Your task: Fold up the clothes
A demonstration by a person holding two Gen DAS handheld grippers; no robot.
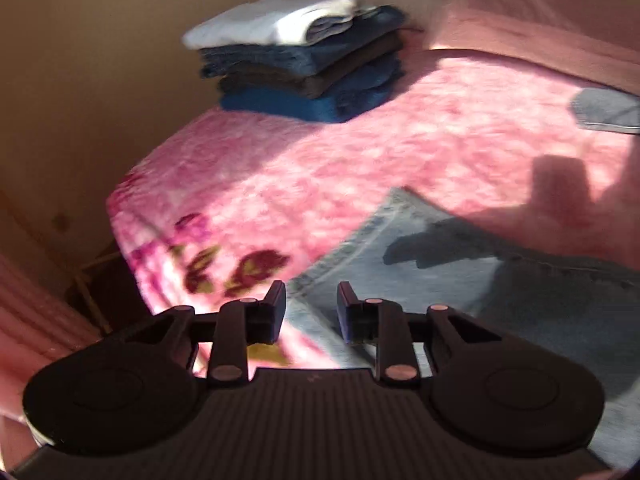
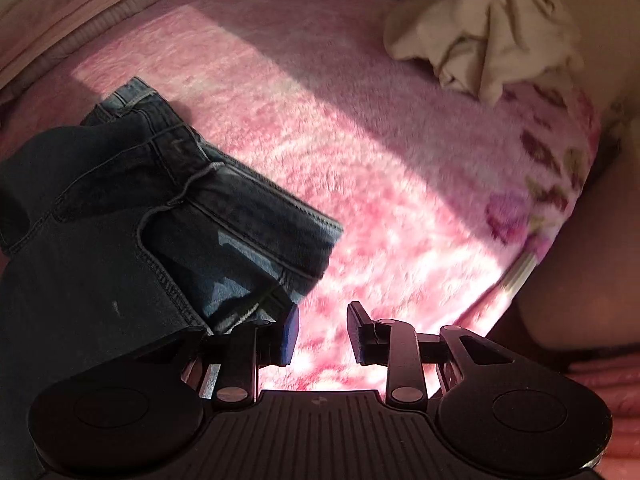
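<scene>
Right wrist: jeans [image 2: 168,216] left of gaping, empty right gripper [image 2: 323,334].

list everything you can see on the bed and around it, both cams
blanket: one, pink with flowers along the edge, covers the bed
folded stack: one pile, a white piece on top of blue and dark ones, far corner of the bed in the left view
jeans: one pair, blue denim, on the blanket, left of the right tongs and below the left tongs
cream garment: one, crumpled, far right of the bed in the right view
grey cloth: one, at the right edge of the left view, kind unclear
left tongs: black, open, empty, over the jeans' edge
right tongs: black, open, empty, over the blanket
</scene>
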